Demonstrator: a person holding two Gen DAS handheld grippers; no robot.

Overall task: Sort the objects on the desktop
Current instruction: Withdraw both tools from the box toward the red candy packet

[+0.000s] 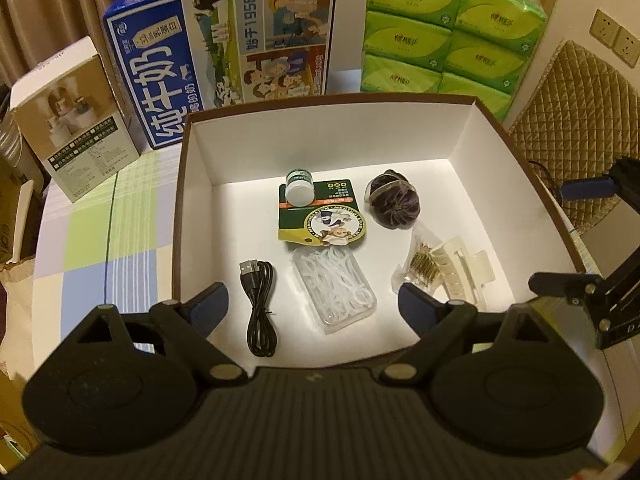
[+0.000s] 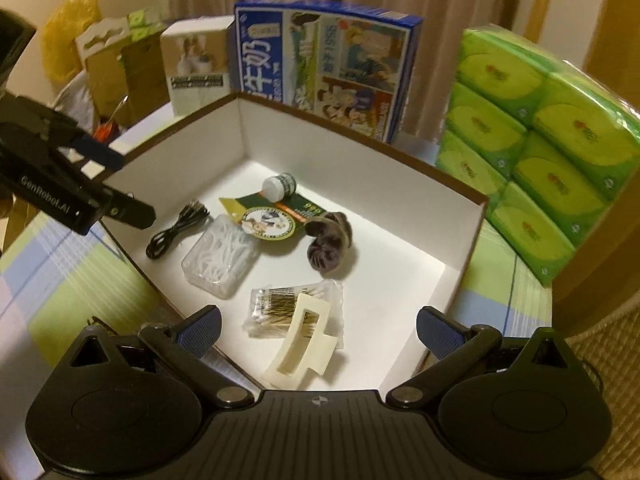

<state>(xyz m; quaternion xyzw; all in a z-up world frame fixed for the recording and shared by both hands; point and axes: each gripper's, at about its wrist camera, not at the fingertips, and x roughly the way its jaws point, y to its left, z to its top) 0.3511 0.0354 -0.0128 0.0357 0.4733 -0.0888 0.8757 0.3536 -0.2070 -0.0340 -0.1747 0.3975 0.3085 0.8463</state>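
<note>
currently both tongs hang above the open box [image 1: 460,128], which sits on the checked table [image 1: 100,248], and neither holds anything. the left tongs [image 1: 314,300] stand spread wide, nothing between the pads. the right tongs [image 2: 318,330] are likewise spread, empty.

contents of the box, all lying on its white floor:
- black usb cable [image 1: 260,308], coiled, near the left wall
- clear case of floss picks [image 1: 334,292], just beside the cable
- green carded pack [image 1: 320,216] with a small white-capped bottle [image 1: 300,188] resting on its far end
- dark purple scrunchie [image 1: 394,200], apart from the pack
- bag of cotton swabs [image 2: 280,308] with a cream hair claw [image 2: 300,344] lying partly over it

no loose item is seen on the table around the box; the milk carton [image 1: 240,52], the small white box [image 1: 68,120] and the tissue packs [image 1: 448,28] stand behind it.

judgement: the placing step appears finished or nearly so, with the sortable things already gathered in the box. the next move calls for checking the table outside these views for any remaining item and, if one is found, approaching it with the tongs spread
</note>
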